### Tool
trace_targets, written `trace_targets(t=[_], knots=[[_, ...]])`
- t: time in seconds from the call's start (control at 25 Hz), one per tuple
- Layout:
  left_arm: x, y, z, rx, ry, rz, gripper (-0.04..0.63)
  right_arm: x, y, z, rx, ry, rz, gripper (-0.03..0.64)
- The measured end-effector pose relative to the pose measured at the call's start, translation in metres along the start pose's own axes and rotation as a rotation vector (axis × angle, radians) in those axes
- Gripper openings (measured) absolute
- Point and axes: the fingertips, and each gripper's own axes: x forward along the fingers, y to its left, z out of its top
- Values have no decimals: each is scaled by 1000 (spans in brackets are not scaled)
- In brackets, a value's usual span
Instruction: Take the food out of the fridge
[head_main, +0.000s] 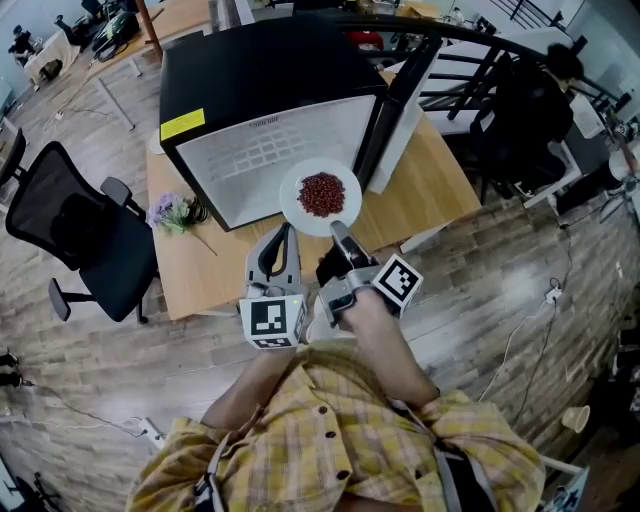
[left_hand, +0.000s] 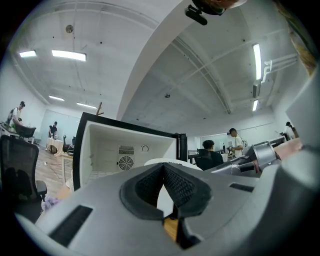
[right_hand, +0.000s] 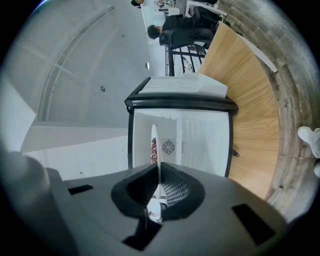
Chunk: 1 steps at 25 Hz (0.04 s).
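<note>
A white plate (head_main: 296, 205) of red beans (head_main: 321, 193) hangs level in front of the open black fridge (head_main: 260, 80), which stands on a wooden table (head_main: 420, 195). My right gripper (head_main: 338, 232) is shut on the plate's near rim. The right gripper view shows the plate (right_hand: 154, 137) edge-on between the pads of my right gripper (right_hand: 159, 172), with the fridge's white inside (right_hand: 200, 140) behind. My left gripper (head_main: 285, 235) sits just left of the plate, shut with nothing in it. In the left gripper view, the pads of my left gripper (left_hand: 163, 167) meet, and the plate's rim (left_hand: 152, 161) shows beyond them.
The fridge door (head_main: 400, 110) stands swung open to the right. A small bunch of purple flowers (head_main: 170, 212) lies on the table's left part. A black office chair (head_main: 80, 235) stands left of the table. People sit and stand at desks far behind.
</note>
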Motion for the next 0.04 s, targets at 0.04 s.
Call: trace_targets(t=[0.04], knots=[[0, 0, -1, 0, 2, -1, 8, 0, 0, 0, 0, 0, 0, 17]])
